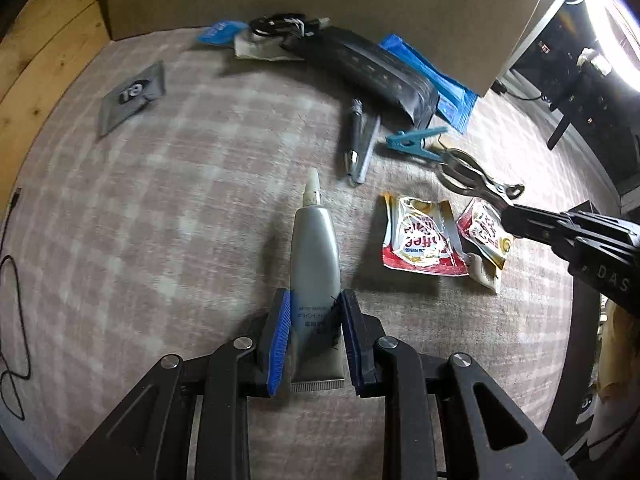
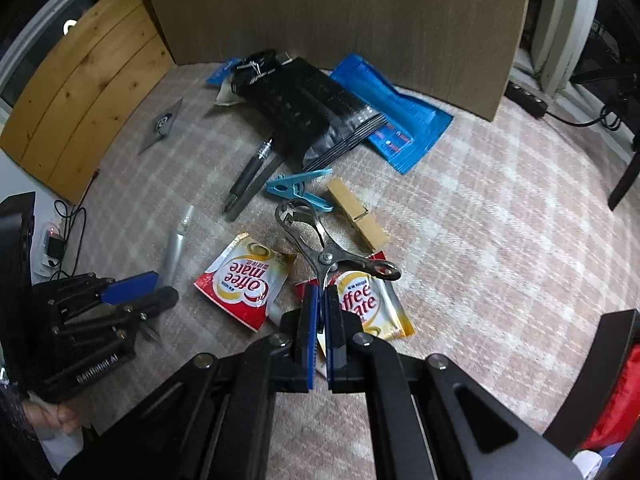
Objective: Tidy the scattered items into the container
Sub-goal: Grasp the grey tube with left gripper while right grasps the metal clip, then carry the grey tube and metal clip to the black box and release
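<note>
My left gripper (image 1: 316,304) is shut on a grey tube (image 1: 314,248) with a white cap, its blue pads pressing the tube's lower body; the cap points away, above the carpet. In the right wrist view this left gripper (image 2: 148,288) sits at the left with the tube (image 2: 176,248). My right gripper (image 2: 322,290) is shut on one handle of a metal plier-like tool (image 2: 308,232), whose jaws point away. The left wrist view shows the right gripper (image 1: 508,216) and the tool (image 1: 472,176) at the right. A cardboard box (image 2: 340,8) stands at the back.
On the checked carpet lie two Coffee mate sachets (image 2: 244,280) (image 2: 372,308), a blue clothespin (image 2: 296,188), a wooden clothespin (image 2: 358,216), a pen (image 2: 252,172), a black pouch (image 2: 316,116) over a blue packet (image 2: 400,120), and a grey sachet (image 1: 132,96). Cables (image 1: 16,300) trail at the left.
</note>
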Available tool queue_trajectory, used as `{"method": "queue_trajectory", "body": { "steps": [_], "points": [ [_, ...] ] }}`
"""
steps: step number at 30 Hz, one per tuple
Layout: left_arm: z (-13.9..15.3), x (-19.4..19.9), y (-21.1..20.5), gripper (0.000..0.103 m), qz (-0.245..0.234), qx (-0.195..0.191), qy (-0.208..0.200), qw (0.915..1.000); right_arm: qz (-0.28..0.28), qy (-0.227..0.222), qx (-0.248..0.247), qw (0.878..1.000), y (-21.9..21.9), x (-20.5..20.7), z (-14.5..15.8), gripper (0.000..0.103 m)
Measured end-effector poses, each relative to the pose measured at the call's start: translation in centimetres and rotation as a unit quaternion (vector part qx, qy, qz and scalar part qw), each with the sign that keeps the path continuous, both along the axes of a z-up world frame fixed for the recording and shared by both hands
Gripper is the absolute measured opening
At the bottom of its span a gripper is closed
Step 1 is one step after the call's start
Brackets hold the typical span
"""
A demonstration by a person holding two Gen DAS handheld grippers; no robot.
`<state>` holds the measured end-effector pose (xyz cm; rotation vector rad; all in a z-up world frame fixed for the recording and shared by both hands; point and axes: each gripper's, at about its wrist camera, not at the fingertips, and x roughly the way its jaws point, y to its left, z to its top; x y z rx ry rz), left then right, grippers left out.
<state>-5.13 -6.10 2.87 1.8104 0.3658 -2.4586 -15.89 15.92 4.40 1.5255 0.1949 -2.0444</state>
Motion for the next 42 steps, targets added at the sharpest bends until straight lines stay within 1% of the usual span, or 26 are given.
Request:
{"method": "queue_trajectory", "body": {
  "steps": [6, 11, 13, 15, 19, 21, 25, 31, 35, 38, 42],
  "points": [
    [2.8, 1.6, 1.8, 0.024, -0.015, -0.005, 0.016, 0.9997, -0.017, 0.014, -0.009, 1.0, 2.1, 0.9, 1.9, 0.003],
    [4.8, 1.9, 6.0, 0.024, -0.046, 0.0, 0.032, 0.9984, -0.044, 0.031, -0.015, 0.998, 4.9, 1.4, 4.0, 0.003],
    [5.4, 1.1, 8.3, 0.024, -0.062, 0.003, 0.039, 0.9973, -0.062, 0.04, -0.021, 0.997, 6.9, 1.7, 5.2, 0.003],
    [5.6, -1.4, 12.3, 0.024, -0.083, 0.005, 0.045, 0.9955, -0.084, 0.047, -0.022, 0.995, 9.1, 2.1, 6.3, 0.003],
    [6.8, -2.4, 17.2, 0.024, -0.132, 0.016, 0.057, 0.9896, -0.13, 0.06, -0.016, 0.99, 14.5, 2.7, 7.6, 0.003],
    [7.4, -2.7, 20.1, 0.024, -0.158, 0.02, 0.062, 0.9853, -0.152, 0.064, -0.012, 0.986, 17.2, 3.0, 8.1, 0.003],
    [8.6, -2.6, 24.9, 0.024, -0.207, 0.032, 0.068, 0.9754, -0.208, 0.07, 0.0, 0.976, 23.6, 3.7, 9.2, 0.003],
    [10.1, -1.6, 32.0, 0.024, -0.273, 0.047, 0.071, 0.9582, -0.279, 0.074, 0.01, 0.958, 30.9, 5.4, 10.1, 0.003],
    [10.9, -0.6, 36.1, 0.024, -0.315, 0.052, 0.072, 0.9449, -0.308, 0.074, 0.019, 0.948, 34.2, 6.6, 10.2, 0.003],
    [11.2, 0.3, 38.6, 0.024, -0.343, 0.054, 0.07, 0.9352, -0.32, 0.073, 0.024, 0.944, 35.7, 7.4, 10.1, 0.003],
    [11.3, 1.3, 41.2, 0.024, -0.367, 0.046, 0.07, 0.9266, -0.332, 0.072, 0.026, 0.94, 37.1, 8.1, 10.0, 0.003]
  ]
}}
